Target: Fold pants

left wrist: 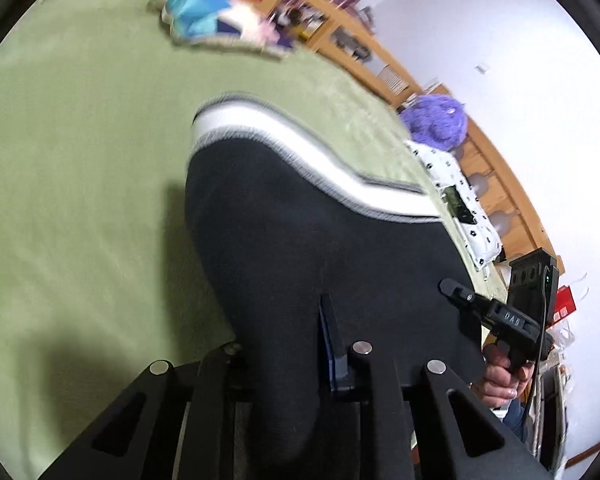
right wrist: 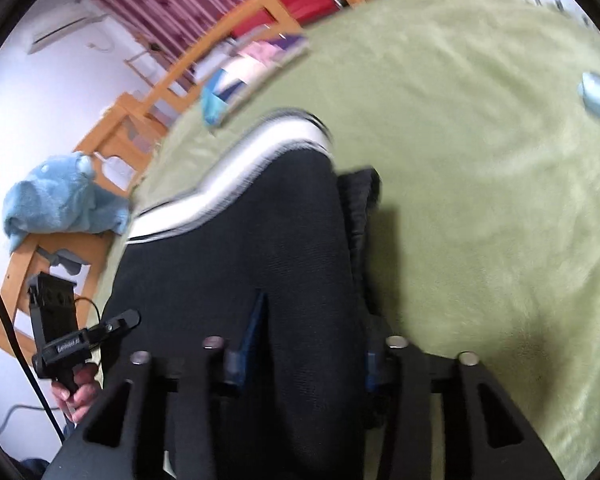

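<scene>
Green bedding [left wrist: 80, 168] is filling both wrist views, and the black pants [left wrist: 300, 240] are lying across it, their white-striped waistband [left wrist: 300, 140] sitting toward twelve o'clock. Dark cloth is bunching between the fingers of the left gripper [left wrist: 284, 344], which is clamping on it at six o'clock. Likewise the right gripper [right wrist: 316, 340] is pinching a fold of the pants. Wooden shelving [left wrist: 380, 64] is curving along behind toward one o'clock in the left view, with a purple plush toy [left wrist: 436, 120] resting at two o'clock.

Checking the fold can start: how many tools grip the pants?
2. The left tool pinches the near edge of the black pants; the right tool pinches it alongside.
</scene>
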Tool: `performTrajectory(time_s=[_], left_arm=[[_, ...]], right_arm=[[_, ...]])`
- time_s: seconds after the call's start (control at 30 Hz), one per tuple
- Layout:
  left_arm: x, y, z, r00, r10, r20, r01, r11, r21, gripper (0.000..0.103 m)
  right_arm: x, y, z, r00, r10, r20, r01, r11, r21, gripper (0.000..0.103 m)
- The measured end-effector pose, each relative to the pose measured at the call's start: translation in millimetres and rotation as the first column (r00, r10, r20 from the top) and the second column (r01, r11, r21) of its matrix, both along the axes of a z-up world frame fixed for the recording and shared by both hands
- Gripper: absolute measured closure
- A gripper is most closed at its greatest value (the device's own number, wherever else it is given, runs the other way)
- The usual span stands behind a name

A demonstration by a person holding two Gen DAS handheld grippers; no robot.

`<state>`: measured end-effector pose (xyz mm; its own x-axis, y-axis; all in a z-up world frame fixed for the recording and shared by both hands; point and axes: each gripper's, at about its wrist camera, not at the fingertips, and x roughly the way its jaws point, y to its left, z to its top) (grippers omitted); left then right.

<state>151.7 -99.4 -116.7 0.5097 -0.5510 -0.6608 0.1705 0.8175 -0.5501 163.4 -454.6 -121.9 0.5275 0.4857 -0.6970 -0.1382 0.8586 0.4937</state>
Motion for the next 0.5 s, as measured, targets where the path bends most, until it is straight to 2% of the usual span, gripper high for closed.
performTrajectory(time_s=[0.07, 0.13, 0.23, 0.3, 0.43, 0.47, 0.5], left_arm=[[1.4, 17.5, 16.1, 1.000, 0.000, 0.014, 0.000, 1.000, 0.003, 0.085], [3.4, 42.7, 29.8, 1.000, 0.013, 0.028, -0.014, 1.000, 0.021, 0.085], [-1.5, 90.9, 44.5, 0.998, 0.048, 0.042, -0.050, 0.997, 0.050, 0.085], [-7.4, 127.9, 47.9, 0.996, 0.086, 0.040, -0.088, 0.994, 0.070, 0.085], [-13.3, 184.5, 26.6, 0.985, 0.171, -0.018, -0.168, 0.981, 0.100, 0.082], [-12.0, 195.7, 11.6, 0.979, 0.194, -0.065, -0.187, 0.977, 0.103, 0.078], [-10.6, 203.8, -5.8, 0.969, 0.213, -0.127, -0.202, 0.975, 0.094, 0.076]], right_arm=[[-4.6, 23.3, 11.9, 1.000, -0.006, 0.016, 0.006, 1.000, -0.024, 0.072], [-5.6, 47.8, 19.0, 1.000, -0.001, 0.017, 0.002, 1.000, -0.005, 0.074], [-0.9, 98.6, 27.6, 0.999, 0.051, 0.019, -0.052, 0.998, 0.045, 0.075], [2.2, 138.5, 30.5, 0.995, 0.093, 0.023, -0.094, 0.995, 0.035, 0.076], [12.9, 211.1, 14.1, 0.987, 0.159, -0.016, -0.159, 0.987, 0.035, 0.076], [17.7, 224.4, 3.3, 0.986, 0.159, -0.049, -0.158, 0.987, 0.028, 0.075], [22.1, 232.9, -6.8, 0.985, 0.152, -0.077, -0.152, 0.988, 0.000, 0.070]])
